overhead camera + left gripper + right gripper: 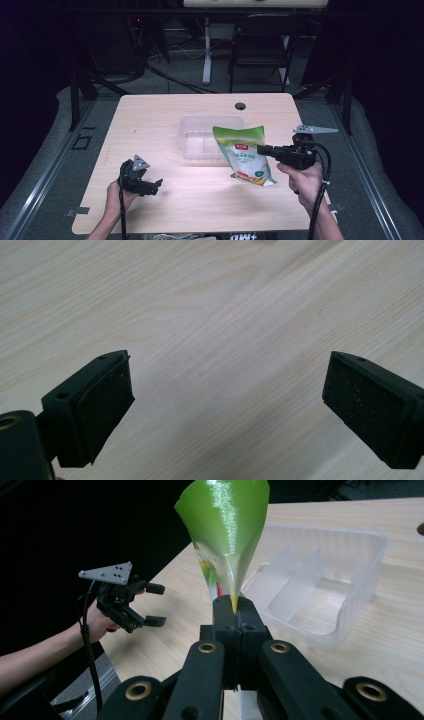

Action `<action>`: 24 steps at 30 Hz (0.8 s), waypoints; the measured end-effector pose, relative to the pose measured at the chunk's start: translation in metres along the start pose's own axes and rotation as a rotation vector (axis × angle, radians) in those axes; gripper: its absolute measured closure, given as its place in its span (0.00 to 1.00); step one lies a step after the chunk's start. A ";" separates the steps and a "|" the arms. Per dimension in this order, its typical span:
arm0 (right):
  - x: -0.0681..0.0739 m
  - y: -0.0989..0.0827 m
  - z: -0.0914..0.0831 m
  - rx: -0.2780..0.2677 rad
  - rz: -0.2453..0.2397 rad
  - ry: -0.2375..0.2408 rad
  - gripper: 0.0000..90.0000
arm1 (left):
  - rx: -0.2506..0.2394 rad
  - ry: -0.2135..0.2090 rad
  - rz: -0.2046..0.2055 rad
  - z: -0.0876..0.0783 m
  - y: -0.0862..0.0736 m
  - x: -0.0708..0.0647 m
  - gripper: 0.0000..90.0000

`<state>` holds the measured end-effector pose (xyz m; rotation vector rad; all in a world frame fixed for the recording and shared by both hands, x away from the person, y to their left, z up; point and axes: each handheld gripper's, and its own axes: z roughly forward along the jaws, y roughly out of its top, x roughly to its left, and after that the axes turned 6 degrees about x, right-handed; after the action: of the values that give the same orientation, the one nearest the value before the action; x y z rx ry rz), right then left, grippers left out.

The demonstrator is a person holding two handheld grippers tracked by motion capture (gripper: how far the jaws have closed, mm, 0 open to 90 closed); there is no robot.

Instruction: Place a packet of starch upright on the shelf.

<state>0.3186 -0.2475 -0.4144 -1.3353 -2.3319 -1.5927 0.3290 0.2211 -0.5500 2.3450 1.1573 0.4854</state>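
A green and white snack bag hangs above the wooden table, pinched by its right edge in my right gripper. In the right gripper view the bag rises from the closed jaws, and my right gripper is shut on it. A clear plastic tray with dividers lies behind the bag, near the table's middle. My left gripper is held low over the table's front left, open and holding nothing. In the left gripper view its pads stand wide apart above bare wood.
A round cable hole sits near the table's far edge. Beyond the table stand a black chair and a white desk leg. Black cables trail from both grippers over the front edge.
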 end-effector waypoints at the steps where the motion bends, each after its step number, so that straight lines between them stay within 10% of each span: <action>1: 0.001 0.002 0.000 -0.006 -0.001 0.003 1.00 | 0.006 -0.007 0.002 -0.001 0.000 0.001 0.06; 24: 0.005 0.038 0.014 -0.070 -0.001 -0.044 1.00 | 0.000 -0.010 -0.006 0.000 0.000 0.000 0.06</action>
<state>0.3460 -0.2290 -0.3905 -1.3963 -2.3224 -1.6772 0.3292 0.2214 -0.5494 2.3408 1.1590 0.4717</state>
